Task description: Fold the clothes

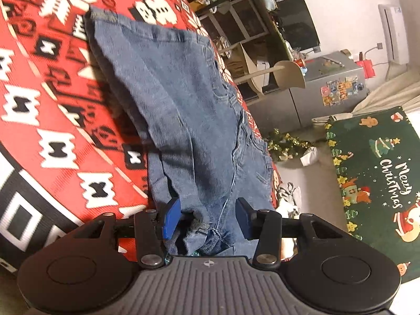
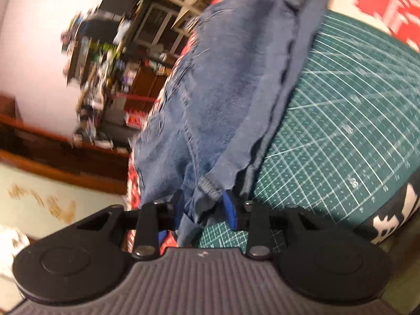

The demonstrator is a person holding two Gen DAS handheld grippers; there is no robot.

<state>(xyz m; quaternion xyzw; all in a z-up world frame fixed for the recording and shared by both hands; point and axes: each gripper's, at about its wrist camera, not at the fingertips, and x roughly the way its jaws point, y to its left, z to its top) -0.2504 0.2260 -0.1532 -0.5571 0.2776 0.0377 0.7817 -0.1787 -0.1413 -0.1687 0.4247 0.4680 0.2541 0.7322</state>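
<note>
A pair of blue jeans (image 1: pixel 183 105) stretches from my left gripper (image 1: pixel 207 219) out over the red patterned tablecloth (image 1: pixel 52 84) and is lifted enough to cast a shadow there. A bunched hem fills the gap between the blue pads (image 1: pixel 172 219), and that gripper is shut on the denim. The right wrist view is blurred. In it the jeans (image 2: pixel 236 78) run up from my right gripper (image 2: pixel 204 210), which is shut on a folded edge with a seam. Part of the cloth lies over a green cutting mat (image 2: pixel 341 131).
The table edge falls away to the right in the left wrist view. Beyond it are a green Christmas rug (image 1: pixel 380 170), a grey cabinet (image 1: pixel 328 86), tinsel on the floor (image 1: pixel 286 144) and cluttered shelves (image 1: pixel 236 26). A wooden ledge (image 2: pixel 52 152) lies left of the right gripper.
</note>
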